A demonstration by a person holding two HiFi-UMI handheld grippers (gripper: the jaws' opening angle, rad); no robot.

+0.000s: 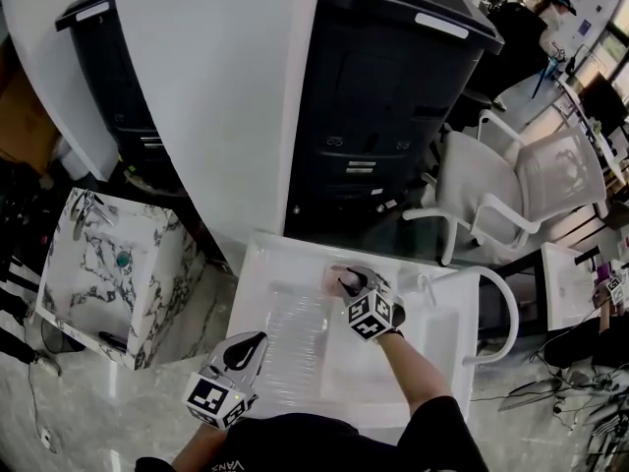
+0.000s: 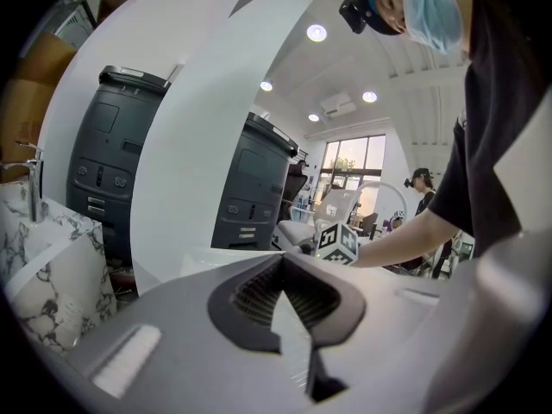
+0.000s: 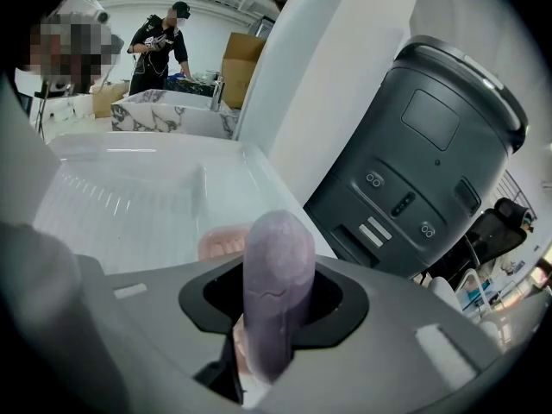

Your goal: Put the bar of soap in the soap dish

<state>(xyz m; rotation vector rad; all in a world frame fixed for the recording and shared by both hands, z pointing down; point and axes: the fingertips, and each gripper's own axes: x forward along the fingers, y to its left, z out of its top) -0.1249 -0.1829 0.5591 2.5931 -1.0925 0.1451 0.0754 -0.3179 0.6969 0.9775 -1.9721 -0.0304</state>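
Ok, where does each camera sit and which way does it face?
Head view: on the person's head, steeply down at the white rectangular basin; shows left claw, right claw.
Left gripper view: on the left claw, level towards dark grey machines; shows its shut jaws, the right forearm.
Right gripper view: on the right claw, angled down; purple soap bar in its jaws, pink soap dish beyond.
Shared: head and right gripper views both show that dish.
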